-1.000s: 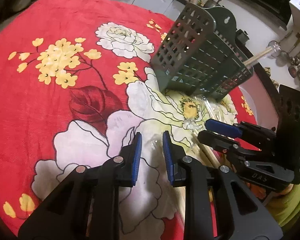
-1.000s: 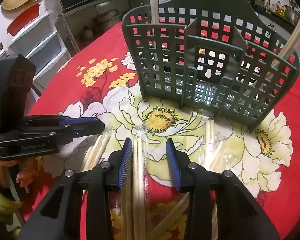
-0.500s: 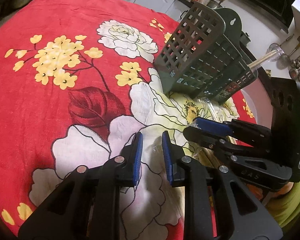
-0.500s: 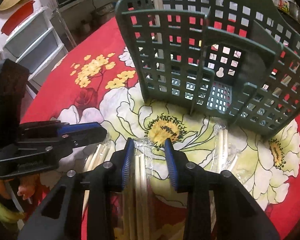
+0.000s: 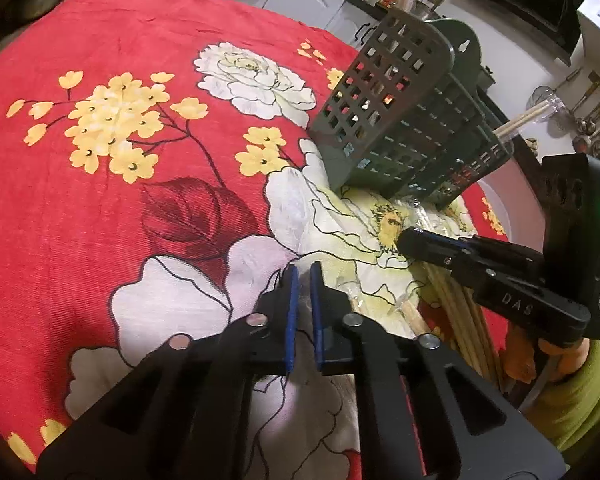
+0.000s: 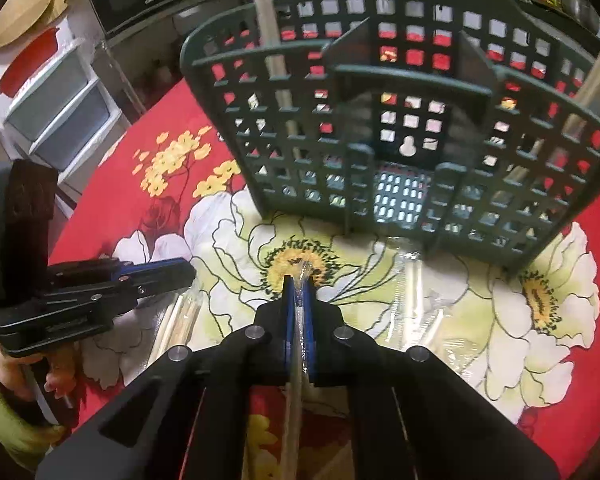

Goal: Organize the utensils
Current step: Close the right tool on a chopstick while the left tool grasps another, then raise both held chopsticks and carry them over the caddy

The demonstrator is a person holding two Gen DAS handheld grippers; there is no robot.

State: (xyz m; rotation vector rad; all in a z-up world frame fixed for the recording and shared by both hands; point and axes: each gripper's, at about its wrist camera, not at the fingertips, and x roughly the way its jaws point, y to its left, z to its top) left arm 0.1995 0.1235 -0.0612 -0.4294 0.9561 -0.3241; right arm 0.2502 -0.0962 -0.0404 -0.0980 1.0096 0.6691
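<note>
Kitchen desk under a red floral cloth. Right tool is pinched tight on a plastic-wrapped chopstick pair, low over the cloth, just in front of the green lattice utensil holder. Only the right view shows this grip. Left tool is pressed together on a clear wrapper edge. More wrapped chopsticks lie beside it, partly hidden behind the right tool.

Left tool pinching clear wrapper on floral cloth; green basket beyond.
</note>
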